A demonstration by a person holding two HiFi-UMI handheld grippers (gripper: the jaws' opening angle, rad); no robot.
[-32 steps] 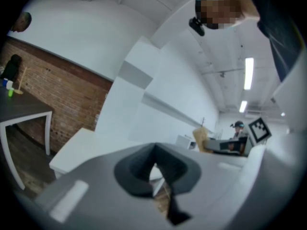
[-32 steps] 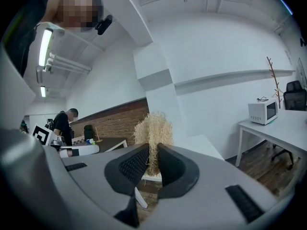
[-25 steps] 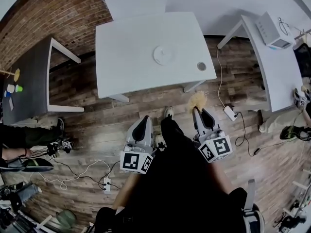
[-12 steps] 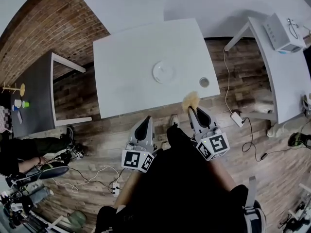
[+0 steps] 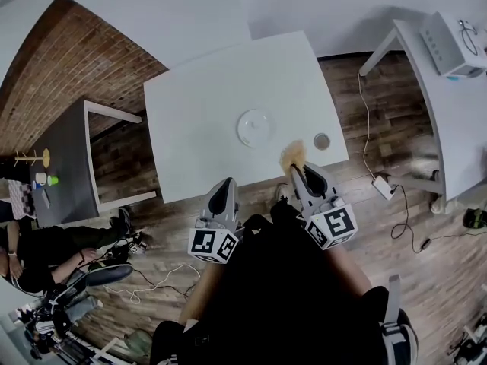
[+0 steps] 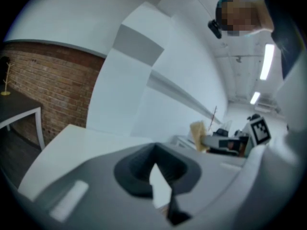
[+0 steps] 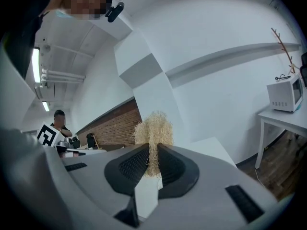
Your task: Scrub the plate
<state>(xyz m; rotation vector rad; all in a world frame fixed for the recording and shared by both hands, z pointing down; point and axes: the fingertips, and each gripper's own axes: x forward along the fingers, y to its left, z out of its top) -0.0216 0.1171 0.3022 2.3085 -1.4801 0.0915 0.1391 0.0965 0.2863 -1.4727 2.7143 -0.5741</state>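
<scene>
Desk: What has changed in the last second?

Photographer: The white table (image 5: pixel 194 109) sits nearer in the head view than a second ago, because the person is closing in on it. The straw-coloured scrubber (image 5: pixel 293 155) now overlaps the table's near edge. It is at 5 o'clock of the white plate (image 5: pixel 255 128) and apart from it.

Desk: So the scrubbing is under way?

Photographer: Not yet, by my reading. The right gripper (image 5: pixel 298 170) is clamped on the scrubber. The left gripper (image 5: pixel 222 190) has its jaws together on nothing and hangs over the floor at 7 o'clock of the plate.

Desk: Is there room to work?

Photographer: The plate lies inside every edge, with bare tabletop from 9 to 12 o'clock. A small round grey object (image 5: pixel 322 141) sits at 3 o'clock near the right edge, and a wide sweep could knock it. A power strip (image 5: pixel 380 187) and its cable lie on the floor at 4 o'clock.
</scene>
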